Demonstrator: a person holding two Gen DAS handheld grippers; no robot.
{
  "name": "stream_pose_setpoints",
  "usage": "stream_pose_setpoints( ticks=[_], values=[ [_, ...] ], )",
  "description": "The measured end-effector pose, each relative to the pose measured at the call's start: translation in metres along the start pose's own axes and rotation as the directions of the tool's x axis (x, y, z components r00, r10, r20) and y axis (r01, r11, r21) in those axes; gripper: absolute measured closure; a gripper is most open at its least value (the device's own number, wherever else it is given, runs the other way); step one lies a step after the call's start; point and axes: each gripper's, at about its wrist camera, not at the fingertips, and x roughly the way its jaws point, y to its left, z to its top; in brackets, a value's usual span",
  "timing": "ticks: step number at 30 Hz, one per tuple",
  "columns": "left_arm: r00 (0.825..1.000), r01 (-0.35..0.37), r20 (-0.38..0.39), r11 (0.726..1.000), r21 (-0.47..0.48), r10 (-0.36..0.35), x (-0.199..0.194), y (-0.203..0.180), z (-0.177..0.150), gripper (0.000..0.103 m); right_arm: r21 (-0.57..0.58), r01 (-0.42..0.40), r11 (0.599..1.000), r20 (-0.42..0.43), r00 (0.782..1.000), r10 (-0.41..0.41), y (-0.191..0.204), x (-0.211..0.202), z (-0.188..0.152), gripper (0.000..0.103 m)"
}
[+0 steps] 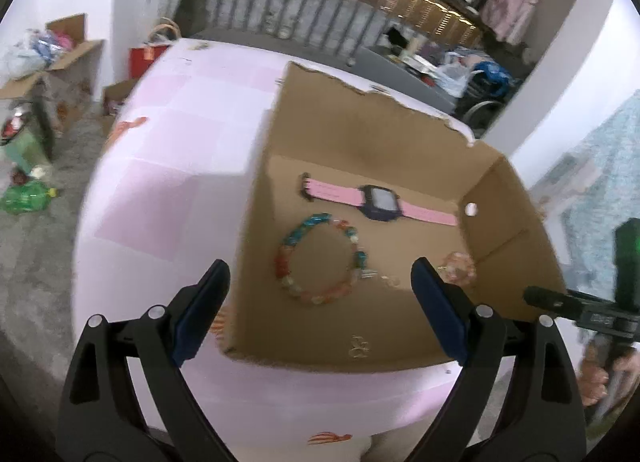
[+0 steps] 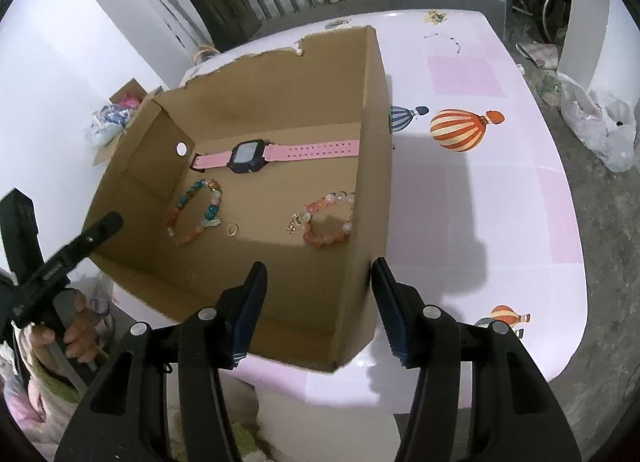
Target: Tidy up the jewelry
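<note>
An open cardboard box point(image 1: 320, 113) point(image 2: 352, 109) stands on a pink table. Inside lie a pink-strapped watch point(image 1: 380, 203) point(image 2: 250, 155), a blue-and-orange bead bracelet point(image 1: 320, 262) point(image 2: 196, 213), a pink-orange bead bracelet point(image 1: 460, 268) point(image 2: 328, 219) and a small gold ring point(image 1: 390, 281) point(image 2: 233, 229). My left gripper point(image 1: 320, 294) is open and empty above the box's near left part. My right gripper point(image 2: 318, 302) is open and empty over the box's near right corner. The right gripper also shows in the left wrist view point(image 1: 560, 302), and the left gripper in the right wrist view point(image 2: 72, 254).
The table point(image 2: 480, 201) has a pink checked cloth with hot-air balloon prints point(image 2: 460, 129). Cardboard boxes point(image 1: 60, 69) and bags lie on the floor to the left. A plastic bag point(image 2: 600, 125) lies on the floor to the right. A railing runs behind.
</note>
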Motion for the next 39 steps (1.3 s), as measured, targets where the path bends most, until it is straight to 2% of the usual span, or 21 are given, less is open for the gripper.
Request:
stream_pose_setpoints(
  ticks=[4,7,8,10,12,17,20,25,29,31,33,36,39],
  values=[
    [0.996,-0.055,0.069,0.998,-0.034,0.057,-0.020,0.007,-0.008,0.015,0.008,0.050,0.999,0.081,0.995,-0.051,-0.004,-0.023,-0.008,0.038],
    [0.989,-0.086,0.112,0.994,-0.066,0.093,-0.041,0.011,-0.012,0.015,0.012,0.078,0.997,0.137,0.987,-0.079,-0.004,-0.041,-0.012,0.036],
    [0.987,-0.098,0.125,0.993,-0.066,0.106,-0.046,0.010,-0.012,0.015,0.006,0.090,0.996,0.160,0.983,-0.090,-0.002,-0.049,-0.013,0.035],
    [0.977,-0.141,0.155,0.988,-0.058,0.148,-0.060,0.007,-0.015,0.014,-0.011,0.120,0.993,0.208,0.971,-0.115,0.006,-0.062,-0.016,0.024],
    [0.967,-0.174,0.179,0.984,-0.048,0.180,-0.071,0.004,-0.019,0.012,-0.037,0.156,0.987,0.251,0.957,-0.142,0.017,-0.071,-0.018,0.018],
    [0.951,-0.210,0.227,0.978,-0.016,0.208,-0.092,-0.009,-0.025,0.009,-0.075,0.189,0.979,0.328,0.932,-0.155,0.044,-0.085,-0.022,0.007],
    [0.938,-0.247,0.251,0.969,-0.006,0.240,-0.101,-0.018,-0.029,0.008,-0.085,0.218,0.972,0.353,0.919,-0.175,0.057,-0.088,-0.025,0.007],
    [0.933,-0.281,0.232,0.960,-0.005,0.275,-0.106,-0.023,-0.033,0.008,-0.119,0.290,0.950,0.389,0.894,-0.224,0.080,-0.090,-0.030,0.007],
    [0.904,-0.331,0.282,0.944,-0.014,0.321,-0.119,-0.029,-0.036,0.008,-0.157,0.349,0.924,0.423,0.869,-0.257,0.096,-0.091,-0.035,0.007],
    [0.898,-0.341,0.290,0.940,-0.021,0.332,-0.124,-0.031,-0.035,0.008,-0.169,0.368,0.914,0.438,0.859,-0.265,0.102,-0.092,-0.036,0.006],
    [0.893,-0.342,0.295,0.939,-0.041,0.338,-0.130,-0.031,-0.035,0.008,-0.171,0.407,0.898,0.466,0.836,-0.290,0.109,-0.094,-0.038,0.007],
    [0.876,-0.366,0.311,0.928,-0.072,0.369,-0.137,-0.032,-0.035,0.008,-0.178,0.435,0.883,0.502,0.811,-0.298,0.117,-0.098,-0.040,0.006],
    [0.867,-0.380,0.320,0.922,-0.068,0.381,-0.139,-0.034,-0.036,0.008,-0.179,0.431,0.884,0.509,0.810,-0.291,0.121,-0.099,-0.042,0.006]
  ],
)
